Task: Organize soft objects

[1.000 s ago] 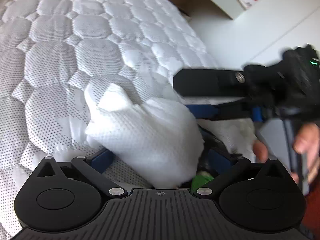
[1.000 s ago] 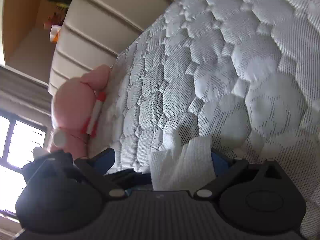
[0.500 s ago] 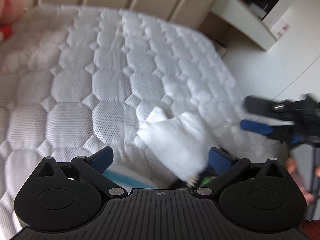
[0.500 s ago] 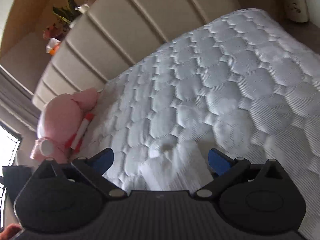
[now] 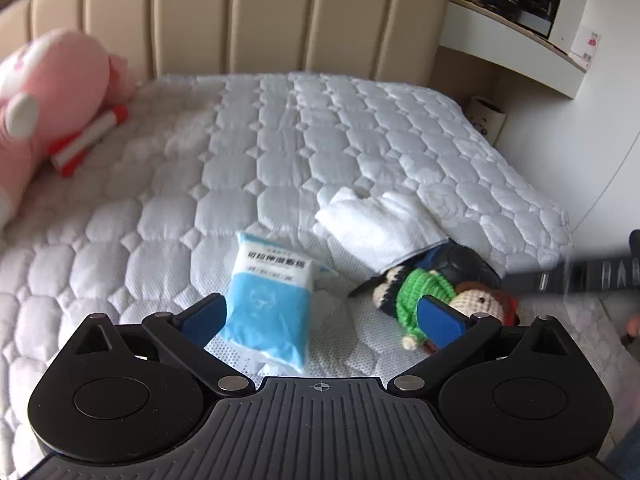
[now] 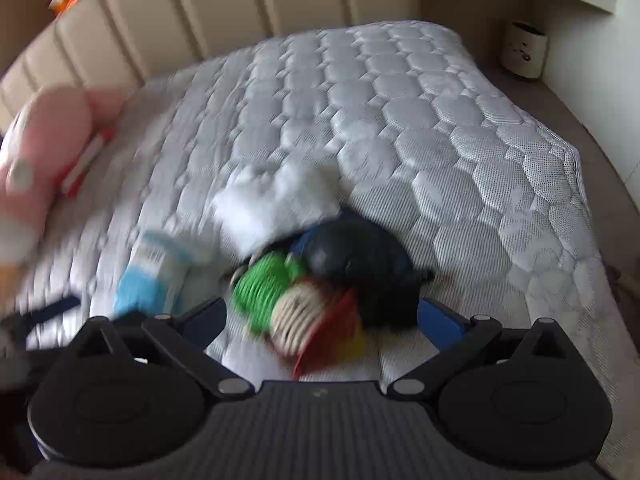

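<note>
On the quilted white mattress (image 5: 280,152) lies a folded white towel (image 5: 380,228) partly over a dark cap (image 5: 460,264). A crocheted doll (image 5: 436,296) in green with a red-brown head lies in front of the cap. A blue and white soft packet (image 5: 272,300) rests to its left. My left gripper (image 5: 322,318) stands open above the packet and doll, holding nothing. My right gripper (image 6: 320,316) is open too, hovering over the doll (image 6: 288,300) and cap (image 6: 360,264); its view is blurred. The towel (image 6: 276,200) and packet (image 6: 152,276) show there as well.
A big pink plush toy (image 5: 44,92) with a red and white stick lies at the left by the beige padded headboard (image 5: 280,16). A white shelf (image 5: 520,40) and a small bin (image 5: 486,118) stand at the right. The mattress edge drops off on the right.
Both grippers have let go of the white towel and pulled back and up from it. The towel now lies on the bed, and the packet, doll and cap have come into view.
</note>
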A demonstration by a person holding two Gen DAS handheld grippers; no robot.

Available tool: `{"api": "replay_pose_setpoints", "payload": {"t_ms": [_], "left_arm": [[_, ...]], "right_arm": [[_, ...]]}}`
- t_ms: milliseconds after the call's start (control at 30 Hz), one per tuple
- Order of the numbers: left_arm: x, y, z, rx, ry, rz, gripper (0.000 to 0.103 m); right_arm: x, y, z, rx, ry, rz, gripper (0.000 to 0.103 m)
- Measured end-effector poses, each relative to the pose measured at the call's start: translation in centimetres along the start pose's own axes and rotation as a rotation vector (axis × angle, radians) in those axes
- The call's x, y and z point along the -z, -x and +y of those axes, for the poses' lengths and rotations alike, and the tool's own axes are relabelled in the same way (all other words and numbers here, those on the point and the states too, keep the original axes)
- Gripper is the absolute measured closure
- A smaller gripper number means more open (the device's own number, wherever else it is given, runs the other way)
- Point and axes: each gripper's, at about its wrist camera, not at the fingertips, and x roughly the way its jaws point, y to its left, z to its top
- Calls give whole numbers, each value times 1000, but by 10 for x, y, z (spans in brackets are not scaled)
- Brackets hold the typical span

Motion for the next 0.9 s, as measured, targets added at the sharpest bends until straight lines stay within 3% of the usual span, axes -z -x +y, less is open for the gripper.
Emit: {"api": "replay_pose_setpoints", "payload": {"t_ms": [67, 233, 433, 667, 833, 900], "left_arm": [[3, 6, -9, -30, -52, -4, 0], [11, 12, -20, -9, -106, 26, 0], [7, 24, -16, 19, 1, 13, 0], [16, 39, -6, 21, 35, -9, 0], [19, 41, 11, 110, 153, 9, 0], [20, 41, 14, 102, 169, 12, 0]], "right_arm": [[10, 11, 5, 48, 30, -22, 0], [26, 25, -6, 125, -4, -24, 0], [26, 49, -15, 135, -53, -57, 0], [29, 52, 6, 146, 38, -65, 0], [30, 49, 8, 145, 42, -50, 0], [30, 47, 8, 144, 41, -44, 0]]}}
